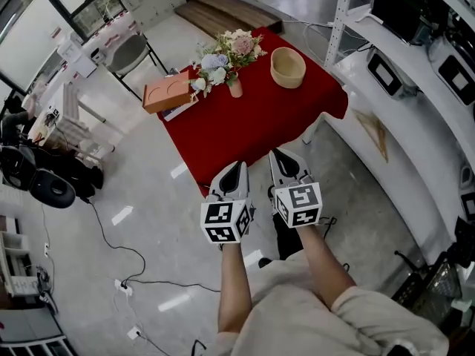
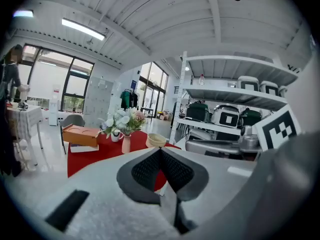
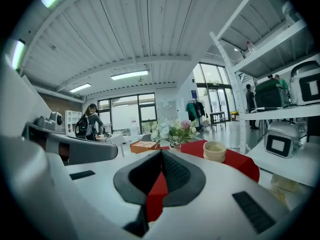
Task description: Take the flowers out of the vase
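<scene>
Red-covered bench (image 1: 252,128) stands far in the head view. The flowers (image 1: 223,54) are in the vase (image 1: 235,89) at its far side. Left gripper (image 1: 239,165) and right gripper (image 1: 276,153) are near, well apart from it. Left gripper view: jaws together, nothing between. Right gripper view: the same, with the flowers (image 3: 175,130) far ahead.

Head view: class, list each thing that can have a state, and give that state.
flowers: standing in the vase, not taken out
vase: upright on the red table
bowl: upright, empty
box: lying flat at the table's edge
left gripper: shut, empty
right gripper: shut, empty
</scene>
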A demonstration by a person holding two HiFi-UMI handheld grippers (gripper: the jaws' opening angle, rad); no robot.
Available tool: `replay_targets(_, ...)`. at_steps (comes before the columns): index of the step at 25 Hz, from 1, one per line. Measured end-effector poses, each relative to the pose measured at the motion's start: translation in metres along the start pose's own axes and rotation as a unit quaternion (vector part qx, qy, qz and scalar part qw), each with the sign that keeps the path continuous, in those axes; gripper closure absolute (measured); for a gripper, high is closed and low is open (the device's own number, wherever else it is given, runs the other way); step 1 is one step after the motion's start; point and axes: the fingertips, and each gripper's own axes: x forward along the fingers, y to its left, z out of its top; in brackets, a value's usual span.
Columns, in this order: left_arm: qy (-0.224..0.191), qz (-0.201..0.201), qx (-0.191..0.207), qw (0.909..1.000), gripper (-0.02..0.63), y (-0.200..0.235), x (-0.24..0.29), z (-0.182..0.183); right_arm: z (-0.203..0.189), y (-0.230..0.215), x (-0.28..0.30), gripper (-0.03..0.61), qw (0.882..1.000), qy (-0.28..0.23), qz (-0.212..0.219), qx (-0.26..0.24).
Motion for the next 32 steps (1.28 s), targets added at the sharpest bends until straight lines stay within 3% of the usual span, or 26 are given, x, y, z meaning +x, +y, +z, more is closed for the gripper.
replay_targets(8, 0.0, -0.013, -0.009, 0.9999, 0.604, 0.079, 0.093, 0.022, 0.006, -0.015, 0.112, 0.571, 1.0, 0.013, 0.021, 0.012)
replay_targets(13, 0.008, -0.017, -0.026, 0.9995, 0.604, 0.115, 0.152, 0.013, -0.008, -0.035, 0.17, 0.571, 0.998, 0.04, 0.037, 0.019)
replay_targets(24, 0.028, 0.013, -0.068, 0.9972, 0.603, 0.18, 0.257, -0.012, -0.019, -0.072, 0.286, 0.571, 0.991, 0.078, 0.088, -0.058)
replay_targets(28, 0.029, 0.015, -0.089, 0.9955, 0.603, 0.191, 0.29, -0.018, -0.027, -0.087, 0.305, 0.571, 0.99, 0.084, 0.098, -0.049)
replay_targets(32, 0.017, 0.03, -0.109, 0.9935, 0.6, 0.192, 0.316, -0.021, -0.031, -0.109, 0.311, 0.571, 0.987, 0.094, 0.108, -0.074)
